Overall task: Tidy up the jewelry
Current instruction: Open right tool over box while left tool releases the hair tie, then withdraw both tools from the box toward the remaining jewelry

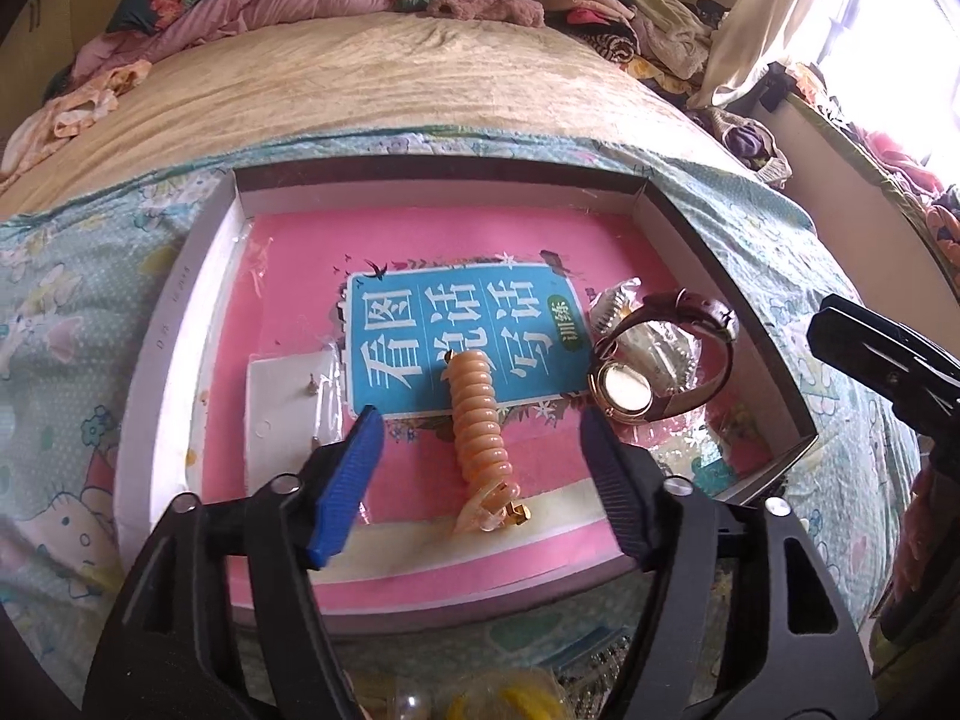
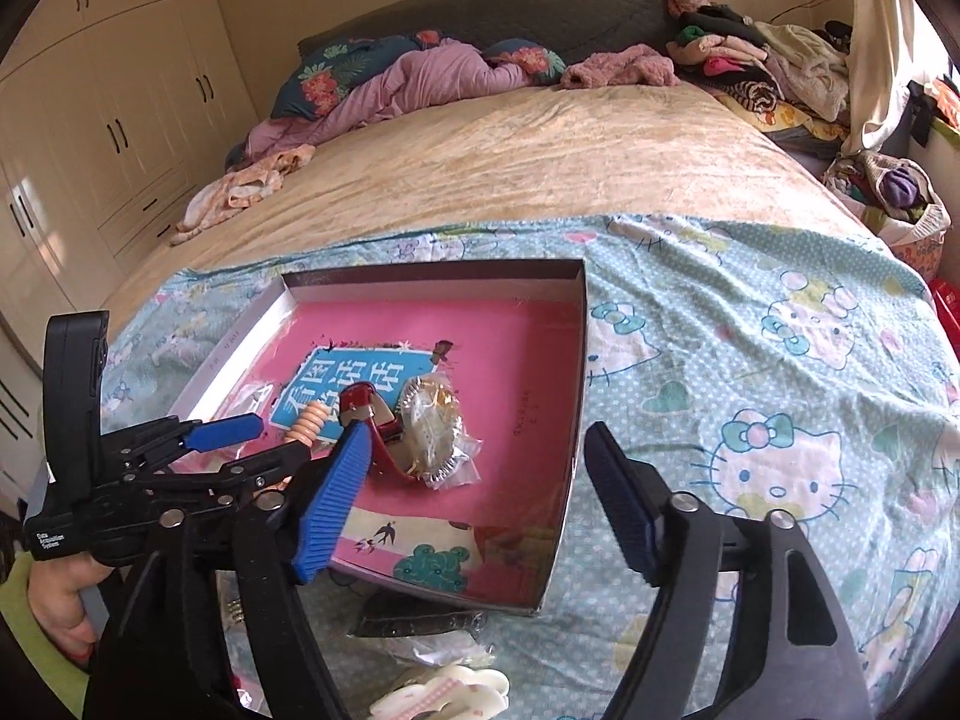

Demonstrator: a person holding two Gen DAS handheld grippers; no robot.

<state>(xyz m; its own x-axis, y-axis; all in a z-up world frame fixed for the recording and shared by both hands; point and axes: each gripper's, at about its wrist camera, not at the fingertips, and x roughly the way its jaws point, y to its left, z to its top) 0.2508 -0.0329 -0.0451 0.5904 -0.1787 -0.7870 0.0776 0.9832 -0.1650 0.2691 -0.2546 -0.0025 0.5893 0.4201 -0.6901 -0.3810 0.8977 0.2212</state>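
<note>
A shallow grey box (image 1: 180,324) lies on the bed with a pink book (image 1: 480,240) in it. On the book rests an orange spiral bracelet (image 1: 480,420), between the blue pads of my open left gripper (image 1: 480,429), which do not press on it. A brown-strapped watch (image 1: 660,372) and a clear packet of jewellery (image 1: 618,300) sit to its right, and a white earring card (image 1: 288,414) to its left. In the right wrist view my right gripper (image 2: 474,438) stands open above the box's near right part (image 2: 576,360), holding nothing, beside the watch (image 2: 378,420) and packet (image 2: 432,432).
The box sits on a Hello Kitty sheet (image 2: 750,360) over a beige blanket (image 2: 510,150). Clothes are piled at the bed's head (image 2: 420,78) and right side (image 2: 768,66). A white hair clip (image 2: 444,696) and a dark packet (image 2: 420,621) lie in front of the box. Wardrobes (image 2: 90,120) stand left.
</note>
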